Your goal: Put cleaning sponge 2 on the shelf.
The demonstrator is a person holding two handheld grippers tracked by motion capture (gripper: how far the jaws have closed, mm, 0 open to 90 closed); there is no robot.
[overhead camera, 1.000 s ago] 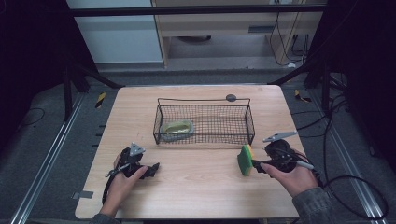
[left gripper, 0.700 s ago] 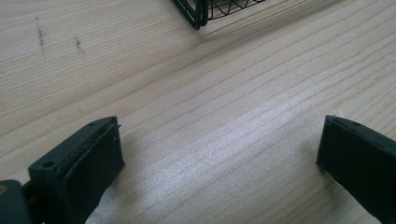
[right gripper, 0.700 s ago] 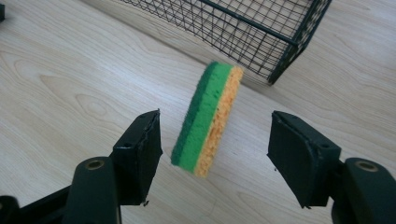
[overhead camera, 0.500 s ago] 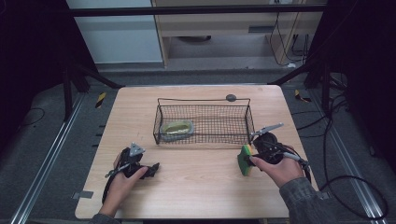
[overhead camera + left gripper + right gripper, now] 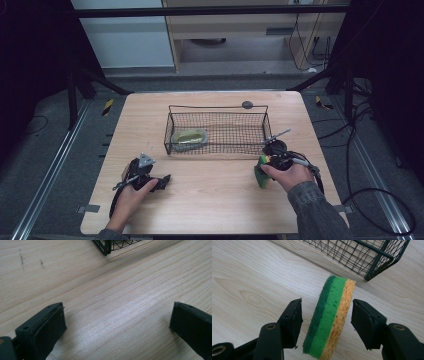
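The right hand-held gripper [image 5: 325, 322] has been closing around the upright sponge [image 5: 329, 317] on the desk [image 5: 210, 200], pads not yet pressing; the grasp is in hand. Next it likely needs a firm clamp, then a lift toward the wire basket [image 5: 218, 148]; the left hand-held gripper [image 5: 116, 325] rests with jaws apart, empty.

From above our side we look forward and down on the wire basket [image 5: 218, 131]. Both gripper views sit low and close to the tabletop [image 5: 120, 297], each catching a corner of that basket.
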